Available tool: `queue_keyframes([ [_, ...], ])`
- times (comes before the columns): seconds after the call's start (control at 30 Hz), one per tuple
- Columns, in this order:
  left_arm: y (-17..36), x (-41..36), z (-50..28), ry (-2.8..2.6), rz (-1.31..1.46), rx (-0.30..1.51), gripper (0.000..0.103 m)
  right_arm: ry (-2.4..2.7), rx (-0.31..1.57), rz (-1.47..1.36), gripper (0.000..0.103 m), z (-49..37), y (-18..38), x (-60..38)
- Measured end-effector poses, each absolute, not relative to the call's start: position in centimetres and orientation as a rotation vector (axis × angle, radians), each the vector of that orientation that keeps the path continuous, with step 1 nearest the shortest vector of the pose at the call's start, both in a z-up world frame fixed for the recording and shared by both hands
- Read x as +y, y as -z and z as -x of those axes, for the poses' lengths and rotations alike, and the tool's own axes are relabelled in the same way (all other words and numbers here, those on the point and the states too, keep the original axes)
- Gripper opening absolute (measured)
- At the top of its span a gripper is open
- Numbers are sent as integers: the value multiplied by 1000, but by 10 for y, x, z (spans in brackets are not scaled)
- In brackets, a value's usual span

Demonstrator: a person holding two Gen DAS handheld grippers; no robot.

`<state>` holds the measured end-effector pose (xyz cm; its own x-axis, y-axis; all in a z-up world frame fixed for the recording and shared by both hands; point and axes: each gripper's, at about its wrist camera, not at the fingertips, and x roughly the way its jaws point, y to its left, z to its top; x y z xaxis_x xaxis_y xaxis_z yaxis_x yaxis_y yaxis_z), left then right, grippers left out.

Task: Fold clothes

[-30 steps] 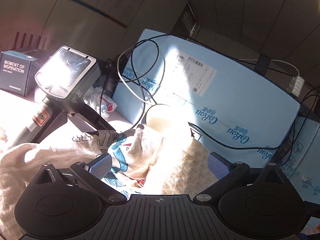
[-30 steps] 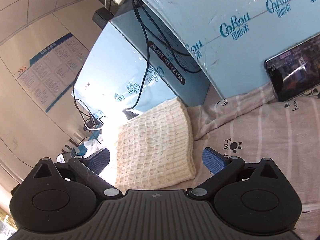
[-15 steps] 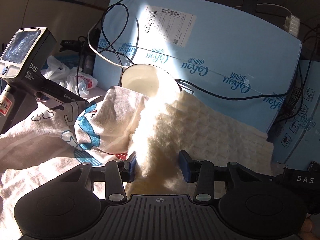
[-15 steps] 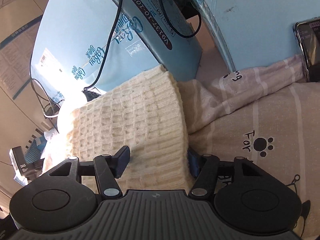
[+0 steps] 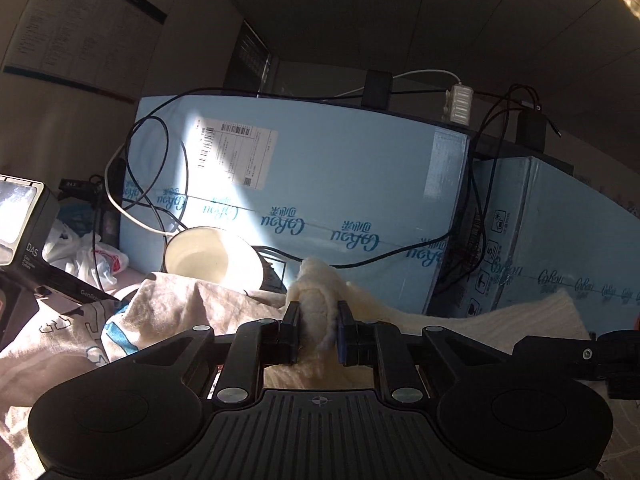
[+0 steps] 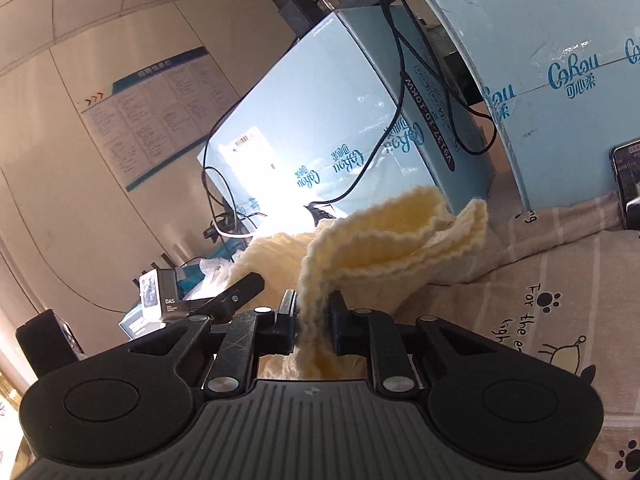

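Note:
A cream waffle-knit garment (image 5: 320, 292) lies folded on the bed and both grippers hold its near edge. My left gripper (image 5: 318, 330) is shut on a bunched corner of it. My right gripper (image 6: 313, 322) is shut on the other corner, and the layered knit (image 6: 392, 240) lifts and curls up beyond the fingers. The far part of the garment (image 5: 520, 320) stretches to the right in the left wrist view. The other gripper's arm (image 6: 236, 292) shows at the left of the right wrist view.
Light blue cartons (image 5: 320, 184) with black cables stand close behind. A white bowl (image 5: 212, 256) and a printed cloth (image 5: 120, 320) lie at the left. A handheld device (image 5: 24, 224) stands far left. The striped bedsheet (image 6: 540, 320) and a phone (image 6: 628, 184) are at the right.
Both grippers went from open to half closed around the knit's edge to shut on it. The edge is now lifted off the bed and both views tilted upward.

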<state>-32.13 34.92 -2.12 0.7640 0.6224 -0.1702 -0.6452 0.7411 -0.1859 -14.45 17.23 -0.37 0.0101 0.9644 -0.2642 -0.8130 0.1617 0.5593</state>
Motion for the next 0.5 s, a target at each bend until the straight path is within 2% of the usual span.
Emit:
queue_keyframes([
  [0.2, 20, 323, 311, -484, 253, 63, 16, -1427, 622, -346, 15, 127, -24, 106],
  [0.5, 16, 214, 251, -250, 250, 121, 16, -1219, 546, -325, 15, 70, -19, -29],
])
